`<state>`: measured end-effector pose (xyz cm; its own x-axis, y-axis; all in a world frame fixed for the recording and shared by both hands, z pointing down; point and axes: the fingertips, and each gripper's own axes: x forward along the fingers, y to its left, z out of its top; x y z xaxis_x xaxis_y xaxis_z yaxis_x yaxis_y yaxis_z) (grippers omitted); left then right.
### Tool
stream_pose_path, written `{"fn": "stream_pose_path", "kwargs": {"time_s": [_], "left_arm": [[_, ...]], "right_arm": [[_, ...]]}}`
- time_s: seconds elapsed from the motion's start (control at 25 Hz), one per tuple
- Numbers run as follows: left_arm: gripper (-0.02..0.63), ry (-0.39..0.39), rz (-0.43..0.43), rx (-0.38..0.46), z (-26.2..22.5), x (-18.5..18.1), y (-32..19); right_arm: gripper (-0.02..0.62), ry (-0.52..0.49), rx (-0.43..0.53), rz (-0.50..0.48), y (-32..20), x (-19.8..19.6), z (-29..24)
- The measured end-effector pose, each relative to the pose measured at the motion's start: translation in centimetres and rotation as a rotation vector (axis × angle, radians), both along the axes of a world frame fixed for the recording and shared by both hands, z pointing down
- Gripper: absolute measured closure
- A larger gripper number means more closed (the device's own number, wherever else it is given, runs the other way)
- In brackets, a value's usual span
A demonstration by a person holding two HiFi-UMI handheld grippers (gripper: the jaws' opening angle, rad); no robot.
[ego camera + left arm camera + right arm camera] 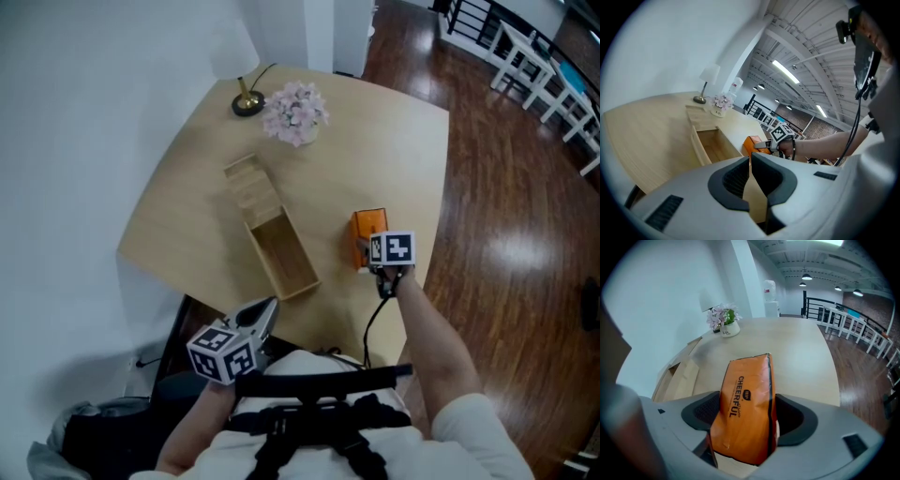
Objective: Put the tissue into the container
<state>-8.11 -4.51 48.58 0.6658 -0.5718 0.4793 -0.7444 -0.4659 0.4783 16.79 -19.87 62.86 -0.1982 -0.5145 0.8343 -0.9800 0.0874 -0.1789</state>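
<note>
An orange tissue pack (369,228) stands on the pale wooden table (187,216), close to its right front edge. My right gripper (365,253) comes down on the pack from the near side. In the right gripper view the tissue pack (745,404) fills the gap, with both pads against its sides. The long open wooden container (255,246) lies to the left of the pack, and its lid (251,183) rests at its far end. My left gripper (265,311) hovers at the table's near edge with its jaws together and nothing between them; the left gripper view shows the container (696,145) ahead.
A small lamp (246,98) and a pot of pink flowers (295,112) stand at the table's far side. Dark wooden floor (506,206) lies to the right of the table. A dark bag (112,422) sits on the floor at lower left.
</note>
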Motion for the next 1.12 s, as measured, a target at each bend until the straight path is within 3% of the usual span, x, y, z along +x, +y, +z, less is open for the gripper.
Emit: {"fn": "stream_pose_path", "kwargs": {"time_s": [0.68, 1.12], "left_arm": [[0.606, 0.018, -0.020, 0.004, -0.1, -0.8, 0.1], [0.606, 0.039, -0.008, 0.008, -0.3, -1.2, 0.2]], "right_arm": [[0.290, -0.024, 0.009, 0.043, 0.5, 0.2, -0.9], [0.299, -0.081, 0.086, 0.043, 1.4, -0.9, -5.2]]}}
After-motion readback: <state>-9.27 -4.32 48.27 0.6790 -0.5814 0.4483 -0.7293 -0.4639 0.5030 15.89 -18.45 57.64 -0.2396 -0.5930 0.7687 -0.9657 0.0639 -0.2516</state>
